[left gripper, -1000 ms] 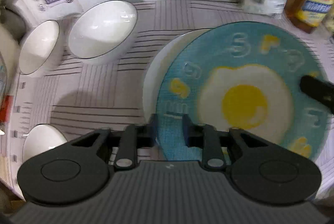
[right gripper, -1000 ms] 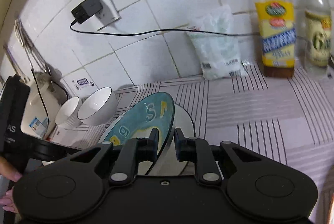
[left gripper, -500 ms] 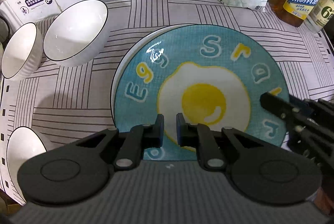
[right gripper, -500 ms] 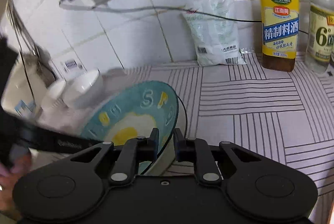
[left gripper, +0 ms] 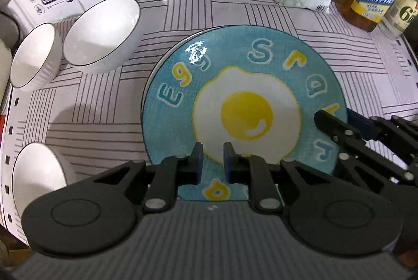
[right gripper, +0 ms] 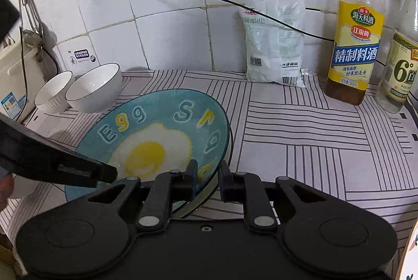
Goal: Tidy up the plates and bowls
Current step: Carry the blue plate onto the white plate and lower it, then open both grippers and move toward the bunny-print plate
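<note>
Compared with the frame half a second earlier, the round blue plate printed with a fried egg and letters sits lower and more level over the white plate beneath it, and the left gripper has drawn back so that its fingers no longer straddle the rim.

Left gripper: jaws slightly apart, holding nothing; the blue pads hover above the near part of the blue plate, over the egg print.

Right gripper: jaws slightly apart, one on each side of the blue plate's right rim. Whether the pads press on the rim cannot be told. In the left wrist view this gripper meets the plate at its right edge.

The blue plate lies on the striped grey-and-white counter cloth, covering the white plate almost fully; only a thin white edge shows at its left.

Relative to the blue plate:
- Two white bowls with dark rims stand to the far left, touching each other, near the tiled wall.
- A third white bowl stands to the near left, apart.
- A white salt bag leans on the wall behind it.
- A cooking-wine bottle with a yellow label and a clear vinegar bottle stand to the far right.
</note>
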`<state>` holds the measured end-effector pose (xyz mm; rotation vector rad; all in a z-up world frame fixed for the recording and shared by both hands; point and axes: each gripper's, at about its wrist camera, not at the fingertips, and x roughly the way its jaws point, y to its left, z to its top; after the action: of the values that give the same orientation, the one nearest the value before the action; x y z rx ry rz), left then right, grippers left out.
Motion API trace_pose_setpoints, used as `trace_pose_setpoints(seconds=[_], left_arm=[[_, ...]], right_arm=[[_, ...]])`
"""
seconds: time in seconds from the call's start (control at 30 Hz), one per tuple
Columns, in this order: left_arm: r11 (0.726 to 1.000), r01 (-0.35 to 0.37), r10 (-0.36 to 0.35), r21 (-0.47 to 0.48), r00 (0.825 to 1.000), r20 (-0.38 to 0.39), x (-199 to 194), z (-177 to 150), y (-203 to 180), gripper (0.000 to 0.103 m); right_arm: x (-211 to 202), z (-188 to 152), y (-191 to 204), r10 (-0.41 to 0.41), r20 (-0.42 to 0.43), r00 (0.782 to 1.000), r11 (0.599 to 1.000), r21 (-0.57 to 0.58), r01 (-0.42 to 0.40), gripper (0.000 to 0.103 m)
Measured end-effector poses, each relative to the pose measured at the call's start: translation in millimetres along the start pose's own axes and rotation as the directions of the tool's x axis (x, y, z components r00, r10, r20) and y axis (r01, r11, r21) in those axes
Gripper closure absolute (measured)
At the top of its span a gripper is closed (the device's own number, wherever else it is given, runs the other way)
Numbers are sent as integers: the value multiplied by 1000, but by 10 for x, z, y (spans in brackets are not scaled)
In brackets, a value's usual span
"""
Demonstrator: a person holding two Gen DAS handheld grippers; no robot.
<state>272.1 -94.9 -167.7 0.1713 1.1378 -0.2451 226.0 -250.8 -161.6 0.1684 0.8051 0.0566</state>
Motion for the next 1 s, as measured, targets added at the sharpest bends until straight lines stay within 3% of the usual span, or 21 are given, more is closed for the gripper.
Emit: trace_pose_setpoints(seconds=[0.17, 0.47, 0.8, 1.0], left_arm=[[1000, 15, -15, -17, 1000, 12, -179, -73, 61, 87], [999, 28, -29, 19, 999, 38, -475, -177, -13, 83], [988, 91, -98, 123, 994, 50, -804, -333, -428, 70], [971, 137, -149, 195, 988, 46, -995, -431, -763, 62]], right_arm=[[-5, -33, 95, -58, -28, 998, 998, -35, 57, 80], [-100, -130, 75, -44, -16, 999, 999, 16, 44, 78], [-1064, -362, -230, -94, 50, 994, 995, 29, 92, 71], [-1598, -511, -444, -195, 87, 977, 981, 38, 193, 64]])
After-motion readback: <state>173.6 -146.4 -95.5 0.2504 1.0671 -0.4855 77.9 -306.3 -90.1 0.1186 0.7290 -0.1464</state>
